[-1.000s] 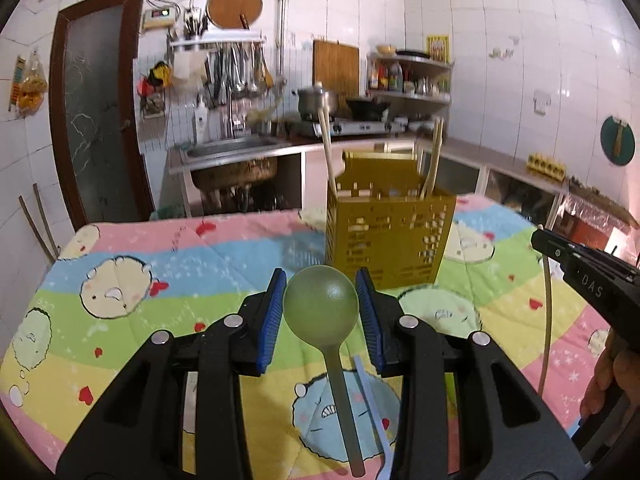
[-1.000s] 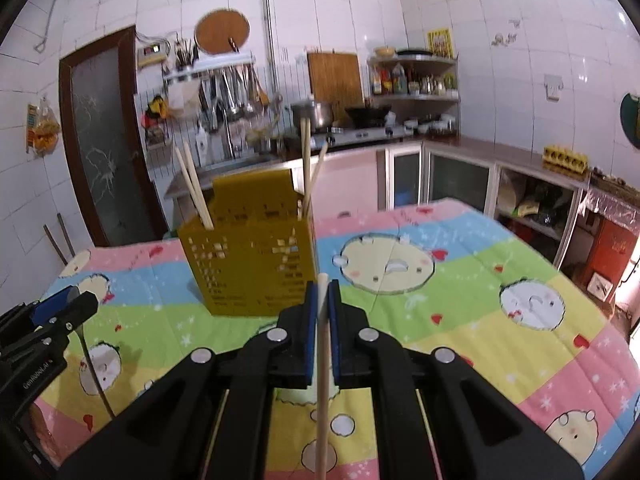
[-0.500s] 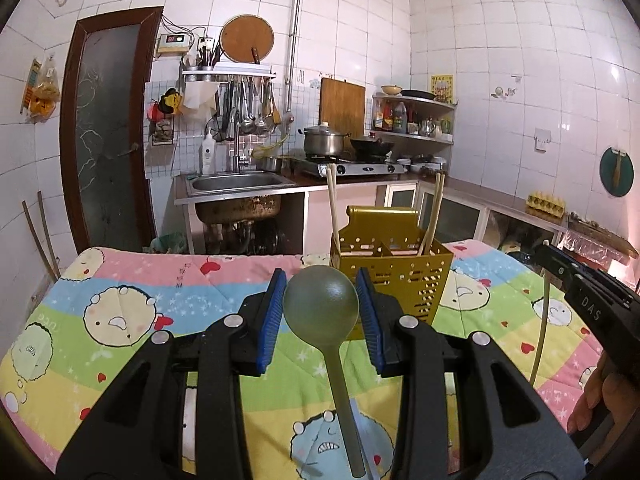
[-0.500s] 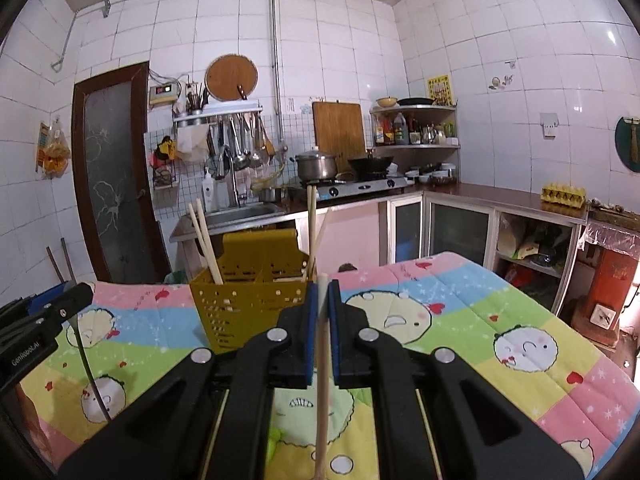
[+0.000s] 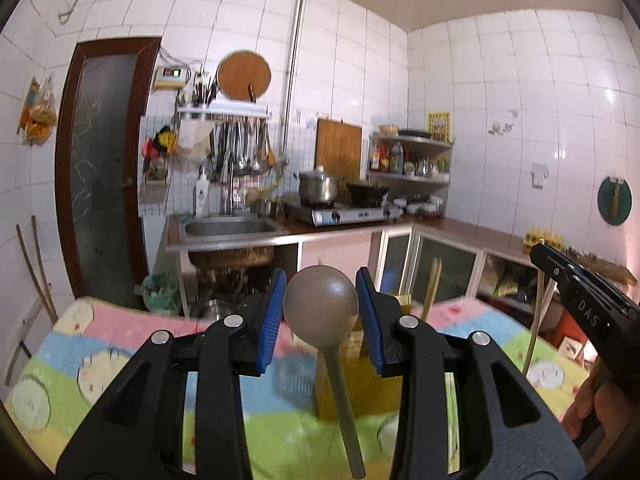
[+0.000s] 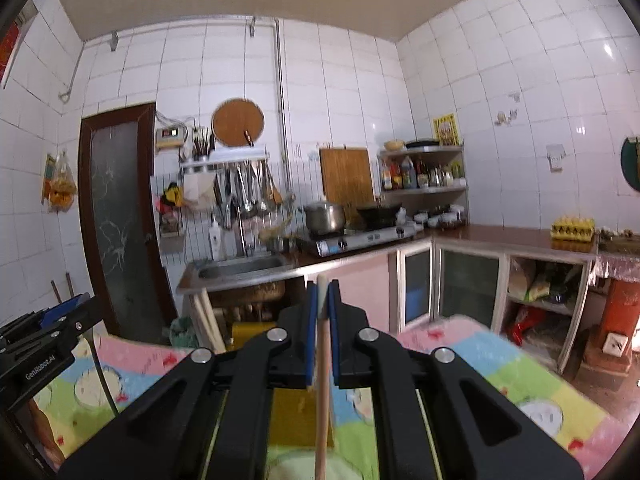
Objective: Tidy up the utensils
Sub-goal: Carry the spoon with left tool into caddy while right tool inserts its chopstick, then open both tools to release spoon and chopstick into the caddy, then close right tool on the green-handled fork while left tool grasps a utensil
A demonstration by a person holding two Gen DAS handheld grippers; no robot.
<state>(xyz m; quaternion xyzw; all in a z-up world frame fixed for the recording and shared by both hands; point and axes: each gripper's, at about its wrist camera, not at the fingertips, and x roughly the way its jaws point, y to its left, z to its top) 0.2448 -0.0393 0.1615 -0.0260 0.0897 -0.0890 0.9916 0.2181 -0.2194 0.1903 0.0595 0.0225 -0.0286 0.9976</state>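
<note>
a: where are the utensils right now?

b: i've got one in each tool; the green spoon point(image 5: 321, 306) sits bowl-up between the blue pads of my left gripper point(image 5: 321, 312), its handle hanging down toward the camera; the chopstick point(image 6: 322, 364) stands upright in my right gripper point(image 6: 322, 328), pinched near its top end.

a: and the holder?

b: the yellow utensil basket point(image 5: 362, 384) is on the patterned blanket point(image 5: 72, 364), low in both views and mostly hidden behind the grippers; from the left wrist i can see a couple of chopsticks point(image 5: 431, 286) already standing in it.

a: how far open are the tools?

b: the left one is partly open, only as wide as the spoon's bowl, with the pads against its sides; so it's gripping the spoon; the right one is almost fully closed, clamped on the thin chopstick.

a: which step are we on, then?

b: i'd judge it as the carry; both pieces are off the blanket and held above the basket, neither dropped in yet.

a: what does the next move need?

b: as i see it, bringing each piece over the basket's open top, lower end first, and lowering it inside before loosening the pads; the spoon's handle hangs free, so i'd watch it doesn't catch the rim.
</note>
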